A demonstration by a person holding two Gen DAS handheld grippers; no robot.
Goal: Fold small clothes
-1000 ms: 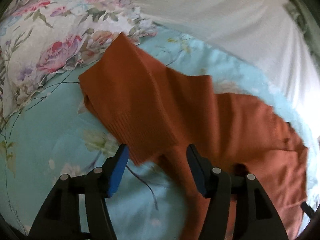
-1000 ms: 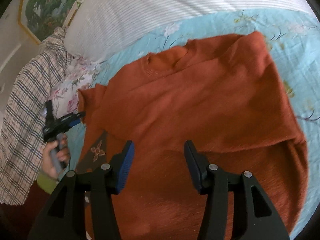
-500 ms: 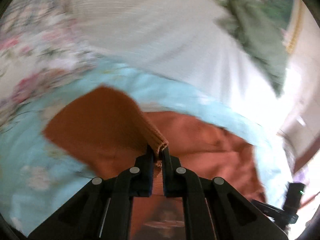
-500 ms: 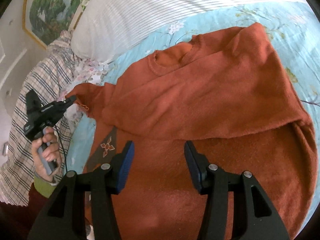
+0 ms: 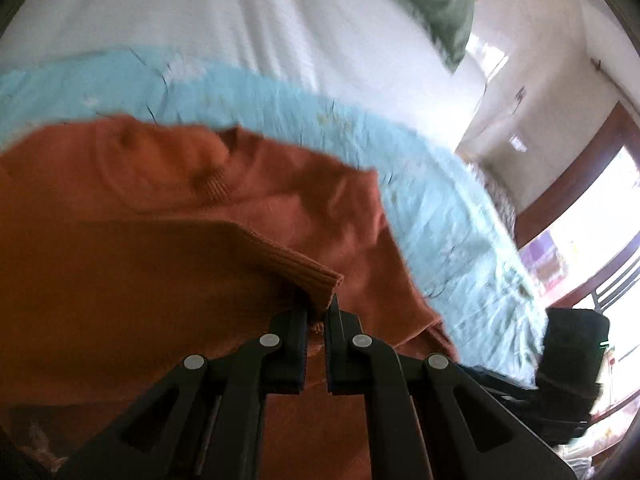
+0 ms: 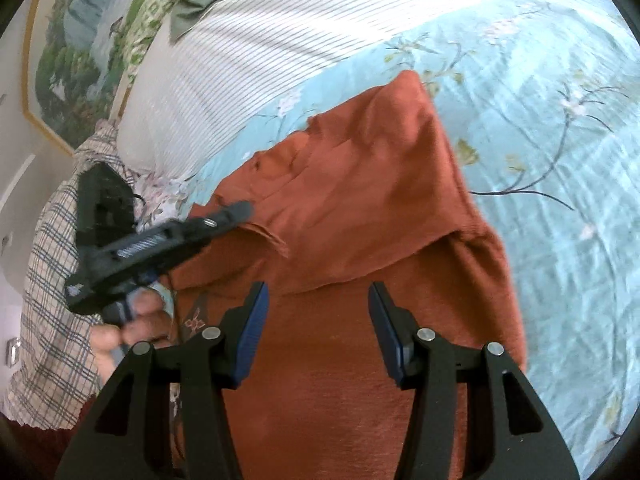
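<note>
An orange knit sweater [image 5: 160,280] [image 6: 380,208] lies on a light blue floral bedsheet [image 6: 540,120], its right side folded over the body. My left gripper [image 5: 318,312] is shut on the ribbed cuff of the sleeve [image 5: 312,276] and holds it raised over the sweater's chest. In the right wrist view the left gripper [image 6: 236,210] comes in from the left, a hand [image 6: 132,324] under it, and the sleeve [image 6: 224,256] trails from its tips. My right gripper [image 6: 318,320] stands open over the sweater's lower body with nothing between its fingers. It also shows as a black shape [image 5: 572,344] at the right edge of the left wrist view.
A white striped pillow [image 6: 260,60] lies beyond the sweater's collar. A plaid cloth [image 6: 52,260] and a floral pillow sit at the left. A landscape painting [image 6: 68,60] hangs on the wall behind. A bright window [image 5: 600,240] is past the bed's right side.
The left gripper shut on the sleeve cuff, lifted it and swung it from the left side of the bed across over the sweater. The right gripper shifted slightly and stayed open.
</note>
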